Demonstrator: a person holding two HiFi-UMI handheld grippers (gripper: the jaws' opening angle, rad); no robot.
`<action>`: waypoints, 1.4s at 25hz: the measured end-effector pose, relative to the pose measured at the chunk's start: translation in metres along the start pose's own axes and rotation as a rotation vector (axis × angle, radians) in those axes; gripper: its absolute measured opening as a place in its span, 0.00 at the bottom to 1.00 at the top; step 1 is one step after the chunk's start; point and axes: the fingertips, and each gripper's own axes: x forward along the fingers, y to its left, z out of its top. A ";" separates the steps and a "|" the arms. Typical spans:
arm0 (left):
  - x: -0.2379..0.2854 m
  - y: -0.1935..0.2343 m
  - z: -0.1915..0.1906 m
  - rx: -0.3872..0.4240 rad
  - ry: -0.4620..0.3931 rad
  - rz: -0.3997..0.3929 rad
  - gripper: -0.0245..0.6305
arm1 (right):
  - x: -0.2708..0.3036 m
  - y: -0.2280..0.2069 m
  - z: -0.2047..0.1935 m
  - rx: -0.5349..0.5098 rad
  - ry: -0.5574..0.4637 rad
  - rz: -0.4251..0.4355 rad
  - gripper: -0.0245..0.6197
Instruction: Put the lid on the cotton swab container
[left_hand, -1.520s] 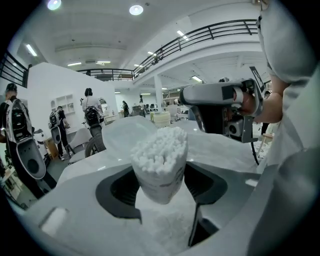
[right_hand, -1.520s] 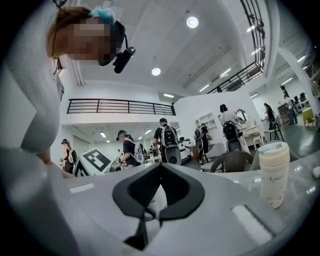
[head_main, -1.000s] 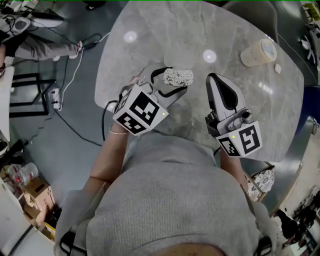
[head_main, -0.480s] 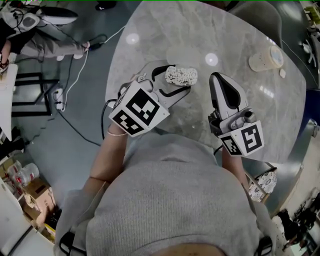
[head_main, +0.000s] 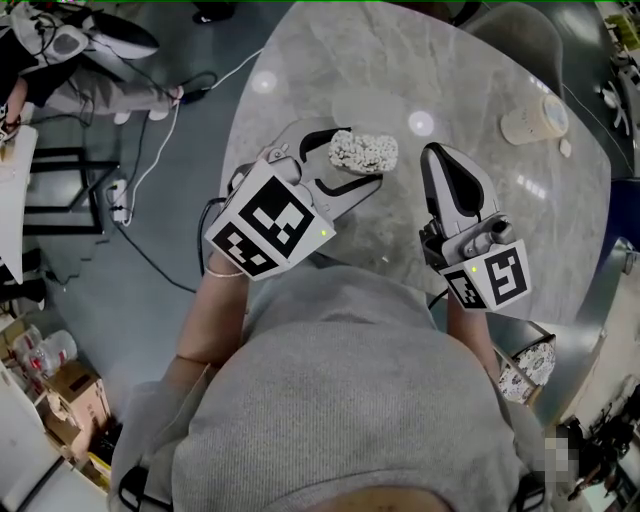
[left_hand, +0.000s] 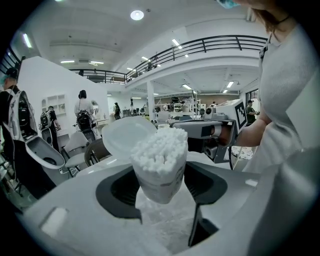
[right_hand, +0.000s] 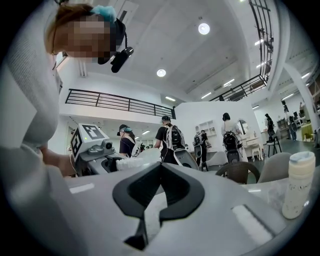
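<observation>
The fingers (left_hand: 116, 192) of my left gripper (left_hand: 159, 186) grip the cotton swab container (left_hand: 160, 167) by its lower wall, swabs upward, held clear of the surface (head_main: 330, 60). Its lid (left_hand: 122, 136) stands open just beyond the rim, on the far left. I judge both to be light, thin plastic that dents easily, so the lid needs a gentle push at its edge. My right gripper (right_hand: 160, 172) is closed and empty, nearby.

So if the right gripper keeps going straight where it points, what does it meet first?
Probably nothing close: the right gripper points level over the table. The cotton swab container is off to its left, the bottle off to its right. Past the table's edge, depth is unclear.
</observation>
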 end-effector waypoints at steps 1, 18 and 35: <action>-0.002 0.000 0.001 0.000 -0.001 -0.001 0.46 | 0.001 0.001 0.003 -0.010 0.000 0.006 0.04; -0.026 -0.022 0.000 0.028 0.022 -0.012 0.46 | 0.030 0.022 0.050 0.018 0.009 0.189 0.12; -0.025 -0.031 0.003 0.048 0.025 -0.017 0.46 | 0.046 0.044 0.041 -0.010 0.151 0.300 0.14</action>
